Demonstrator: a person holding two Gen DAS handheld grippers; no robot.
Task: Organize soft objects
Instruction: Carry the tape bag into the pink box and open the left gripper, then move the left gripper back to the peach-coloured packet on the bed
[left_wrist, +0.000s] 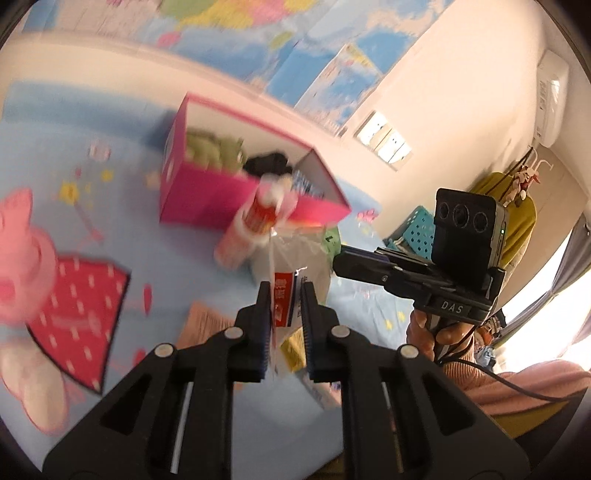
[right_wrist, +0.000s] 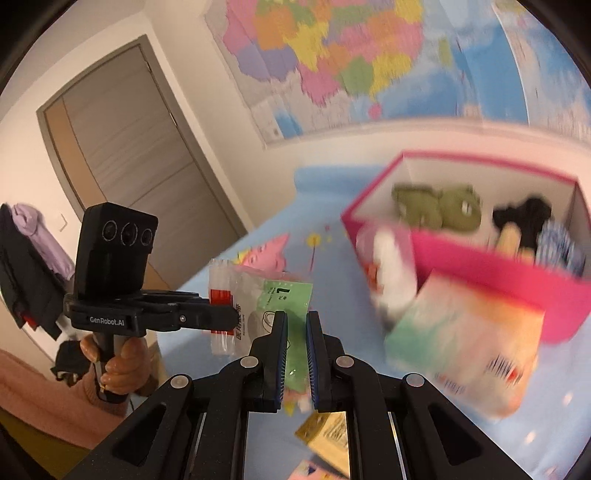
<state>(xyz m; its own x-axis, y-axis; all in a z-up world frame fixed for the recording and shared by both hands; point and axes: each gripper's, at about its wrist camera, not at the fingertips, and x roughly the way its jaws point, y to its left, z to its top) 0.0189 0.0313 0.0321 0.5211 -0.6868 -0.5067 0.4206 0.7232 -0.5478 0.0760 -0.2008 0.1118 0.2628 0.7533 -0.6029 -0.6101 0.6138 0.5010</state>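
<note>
Both hand-held grippers clamped on one clear plastic bag (right_wrist: 240, 295): left (left_wrist: 284, 291), right (right_wrist: 296, 321). Bag hangs just in front of the pink box (left_wrist: 207, 199).

Plush toys (right_wrist: 439, 210) inside the box (right_wrist: 480, 266) on the bedsheet (right_wrist: 325, 184), a packet (right_wrist: 461, 343) just before it.

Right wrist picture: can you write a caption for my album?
Both grippers pinch one clear plastic packet near the pink box of soft toys.
</note>
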